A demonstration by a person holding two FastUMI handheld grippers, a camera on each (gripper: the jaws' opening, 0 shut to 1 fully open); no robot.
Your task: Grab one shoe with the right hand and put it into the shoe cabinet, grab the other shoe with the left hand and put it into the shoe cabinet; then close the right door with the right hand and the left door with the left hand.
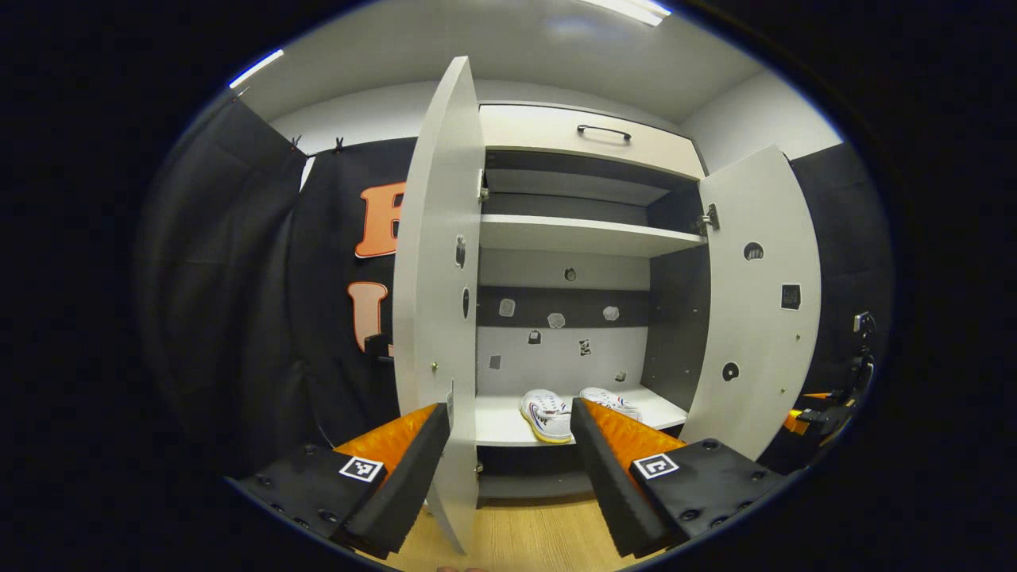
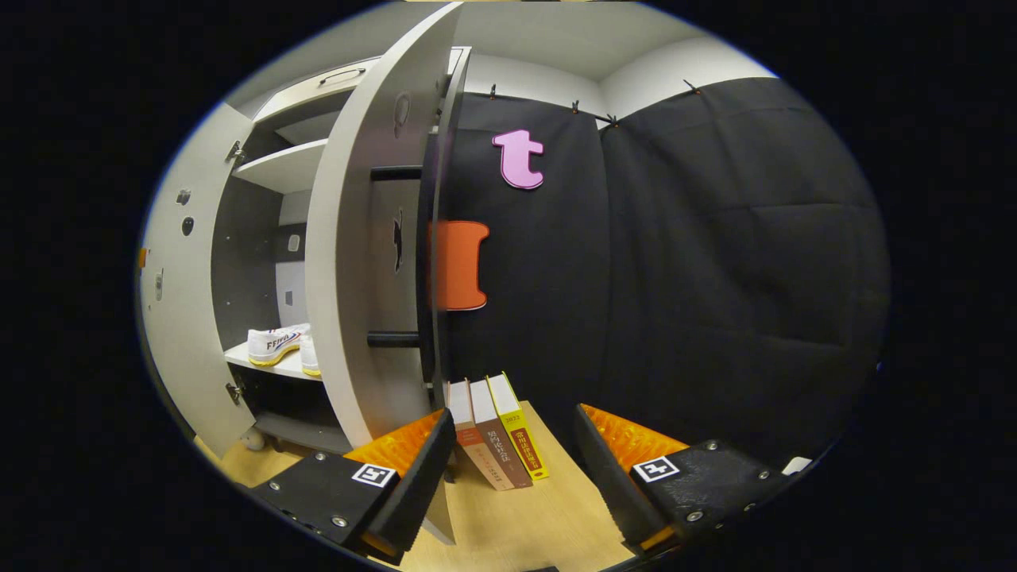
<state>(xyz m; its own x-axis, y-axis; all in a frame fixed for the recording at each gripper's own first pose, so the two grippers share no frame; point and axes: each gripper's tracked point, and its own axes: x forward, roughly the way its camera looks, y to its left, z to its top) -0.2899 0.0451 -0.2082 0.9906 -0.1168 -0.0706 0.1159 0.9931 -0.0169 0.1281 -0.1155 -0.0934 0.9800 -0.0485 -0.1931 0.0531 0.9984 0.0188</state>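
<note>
Left gripper view: the left gripper (image 1: 508, 445) is spread wide and holds nothing, its left finger (image 1: 401, 469) just beside the near edge of the open left door (image 1: 435, 302). Farther in, two white shoes (image 1: 568, 409) lie side by side on the cabinet's bottom shelf (image 1: 500, 425). Right gripper view: the right gripper (image 2: 512, 457) also gapes empty, beside the open right door (image 2: 357, 262), with three books (image 2: 496, 429) leaning beyond it.

Shoe cabinet (image 1: 592, 236), white w/ dark inner side panels, stands w/ both doors open: left door (image 1: 435, 294) and right door (image 1: 759, 302) swung wide. Two white shoes (image 1: 547, 413) w/ red-blue stripes and yellowish soles sit side by side on the bottom shelf (image 1: 496, 425), toes toward the front.
</note>
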